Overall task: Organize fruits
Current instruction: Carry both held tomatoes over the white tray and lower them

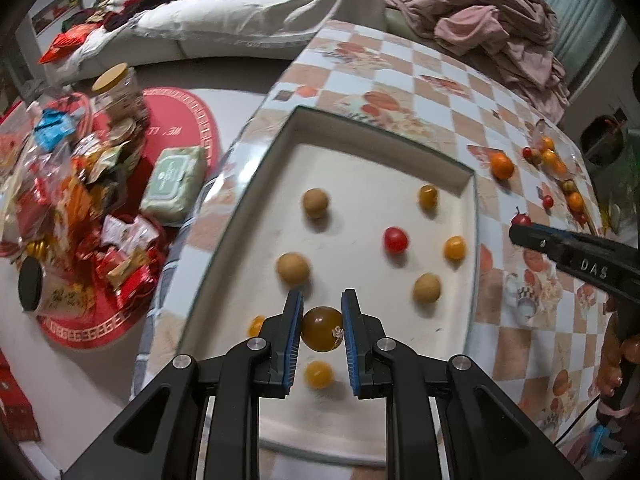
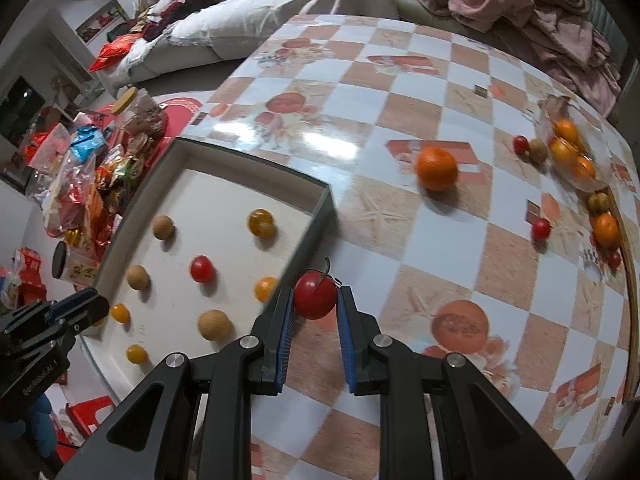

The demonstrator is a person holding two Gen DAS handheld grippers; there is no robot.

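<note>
My left gripper (image 1: 322,300) is shut on a dark amber round fruit (image 1: 322,329) and hangs over the near part of a white tray (image 1: 475,216) with a dark rim. Several fruits lie in the tray: tan longans (image 1: 293,268), yellow tomatoes (image 1: 455,248) and one red tomato (image 1: 396,240). My right gripper (image 2: 316,292) is shut on a red fruit with a short stem (image 2: 315,295), over the checked tablecloth just right of the tray's rim (image 2: 320,216). An orange (image 2: 437,169) and a cluster of small fruits (image 2: 566,148) lie loose at the table's far right.
The round table (image 2: 400,80) carries a glossy checked cloth. Left of it, lower down, a red mat (image 1: 192,116) holds snack packets, a jar (image 1: 116,92) and a green wipes pack (image 1: 174,180). A sofa and a heap of pink cloth (image 1: 492,16) stand behind the table.
</note>
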